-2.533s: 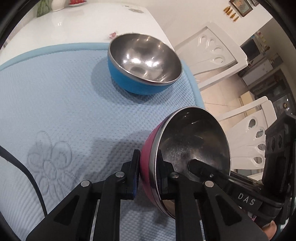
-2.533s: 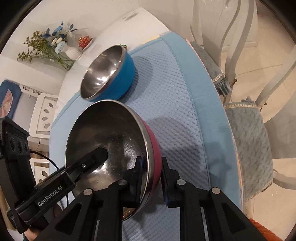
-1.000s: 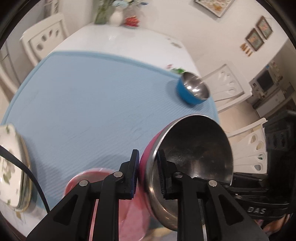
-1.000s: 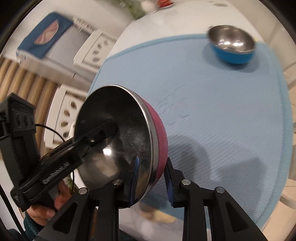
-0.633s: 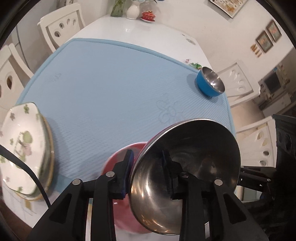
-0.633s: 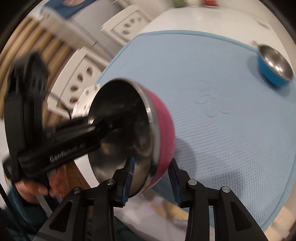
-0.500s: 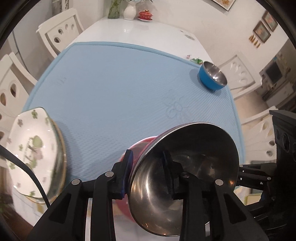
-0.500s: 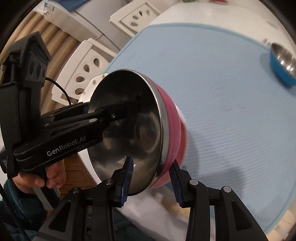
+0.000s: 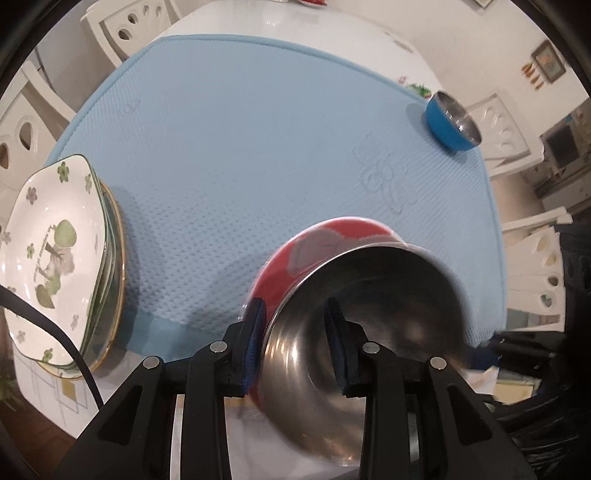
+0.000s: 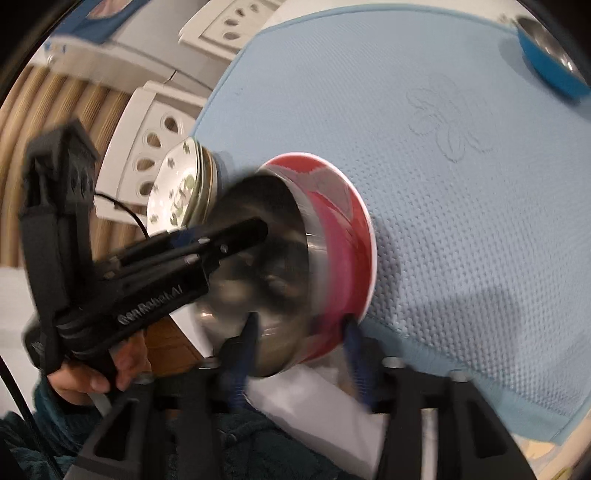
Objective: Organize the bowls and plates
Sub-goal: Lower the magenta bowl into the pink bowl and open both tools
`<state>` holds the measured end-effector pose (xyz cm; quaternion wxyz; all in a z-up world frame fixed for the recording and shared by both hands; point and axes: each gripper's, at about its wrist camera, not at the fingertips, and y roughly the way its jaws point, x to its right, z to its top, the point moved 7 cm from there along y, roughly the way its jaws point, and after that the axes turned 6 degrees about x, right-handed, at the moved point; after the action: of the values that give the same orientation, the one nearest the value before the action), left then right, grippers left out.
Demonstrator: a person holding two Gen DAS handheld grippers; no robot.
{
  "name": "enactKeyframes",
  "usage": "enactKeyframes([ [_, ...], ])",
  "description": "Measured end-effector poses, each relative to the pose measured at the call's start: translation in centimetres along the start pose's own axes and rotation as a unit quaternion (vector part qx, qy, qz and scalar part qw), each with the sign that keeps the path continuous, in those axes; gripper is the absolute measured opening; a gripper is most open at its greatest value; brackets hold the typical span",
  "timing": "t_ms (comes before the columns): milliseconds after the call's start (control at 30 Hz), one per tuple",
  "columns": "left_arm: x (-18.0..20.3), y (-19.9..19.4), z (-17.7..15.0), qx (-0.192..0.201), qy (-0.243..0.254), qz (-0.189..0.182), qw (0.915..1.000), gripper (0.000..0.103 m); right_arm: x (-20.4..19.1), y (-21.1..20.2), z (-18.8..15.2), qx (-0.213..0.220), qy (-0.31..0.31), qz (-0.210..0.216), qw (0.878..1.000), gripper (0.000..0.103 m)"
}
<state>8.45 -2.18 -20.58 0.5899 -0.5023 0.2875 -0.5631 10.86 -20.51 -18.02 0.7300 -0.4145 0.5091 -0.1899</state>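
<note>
While both grippers straddled opposite sides of the steel bowl's (image 9: 369, 354) rim, the bowl sat tilted inside a red bowl (image 9: 325, 240) at the near edge of the blue mat (image 9: 258, 129). The left gripper (image 9: 295, 343) had one finger outside the wall and one inside, but the jaws looked spread wider than the rim, so it appeared open or only loosely engaged. The right gripper (image 10: 299, 354) was motion-blurred; its fingers bracketed the rim too, with gaps that suggested it was released, though that could not be told for certain.

Ahead of the left gripper and off to its left stood a stack of flowered plates (image 9: 55, 251), partly overhanging the desk (image 9: 295, 29) edge. Far ahead and to its right lay a blue bowl (image 9: 452, 125), well apart from everything else.

Judging from the tilt, the steel bowl had not settled flat in the red one. If both grippers let go unevenly, it could rock, clatter or slide out toward the person, since the pair sat right at the mat's near edge. A finger left inside the bowl could drag it up on withdrawal. A sideways pull could also shove the red bowl toward the plates.
</note>
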Motion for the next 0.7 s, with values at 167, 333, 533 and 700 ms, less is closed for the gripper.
enactKeyframes([
  [167, 0.5, -1.7, 1.0, 0.025, -0.015, -0.041, 0.9987, 0.095, 0.3, -1.8, 1.1, 0.032, 0.017, 0.007, 0.999, 0.088],
  [333, 0.0, -3.2, 3.2, 0.056, -0.019, -0.041, 0.9974, 0.096, 1.9, -3.4, 2.2, 0.060, 0.042, -0.011, 0.997, 0.089],
  [533, -0.7, -3.0, 5.5, 0.063, -0.057, -0.062, 0.9944, 0.098, 4.7, -5.3, 2.7, 0.089, 0.060, -0.055, 0.993, 0.089],
  [700, 0.2, -2.4, 6.7, 0.058, -0.046, -0.052, 0.9959, 0.098, 7.4, -6.9, 3.5, 0.106, 0.089, -0.076, 0.987, 0.089],
])
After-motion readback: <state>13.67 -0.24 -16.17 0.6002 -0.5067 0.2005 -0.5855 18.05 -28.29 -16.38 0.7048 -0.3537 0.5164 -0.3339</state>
